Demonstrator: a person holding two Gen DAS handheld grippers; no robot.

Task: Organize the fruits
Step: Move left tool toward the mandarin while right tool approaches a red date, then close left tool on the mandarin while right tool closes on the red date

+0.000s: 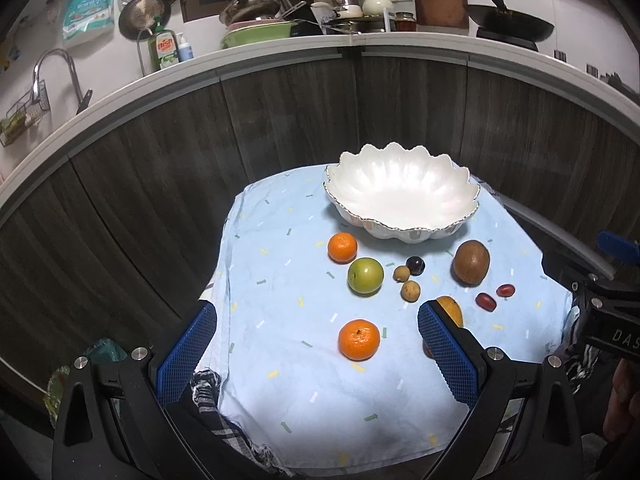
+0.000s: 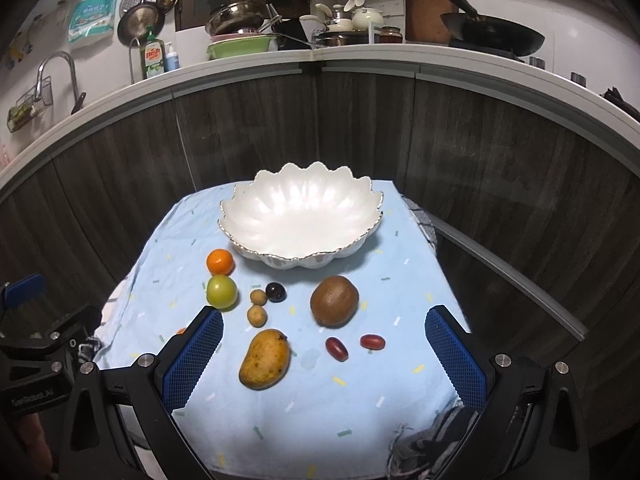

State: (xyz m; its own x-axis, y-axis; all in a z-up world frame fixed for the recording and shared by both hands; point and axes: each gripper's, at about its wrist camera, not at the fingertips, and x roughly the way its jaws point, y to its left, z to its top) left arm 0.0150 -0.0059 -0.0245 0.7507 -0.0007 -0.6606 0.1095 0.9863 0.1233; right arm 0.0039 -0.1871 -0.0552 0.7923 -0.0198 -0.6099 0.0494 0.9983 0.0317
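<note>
A white scalloped bowl (image 1: 400, 196) (image 2: 300, 216) stands empty at the far side of a light blue cloth (image 1: 300, 392). In front of it lie two oranges (image 1: 359, 339) (image 1: 342, 247), a green apple (image 1: 365, 275), a kiwi (image 1: 471, 261) (image 2: 334, 301), a dark plum (image 2: 276, 291), two small brown longans (image 2: 257, 315), two red dates (image 2: 337, 348) and a yellow mango (image 2: 265, 359). My left gripper (image 1: 316, 348) is open above the near orange. My right gripper (image 2: 324, 356) is open, above the mango and dates. Both are empty.
The cloth covers a small table in front of dark wood cabinet fronts (image 1: 160, 152). A white counter (image 1: 280, 46) above holds pans, dishes and a wok. A striped towel (image 2: 432, 440) sticks out under the cloth's near edge.
</note>
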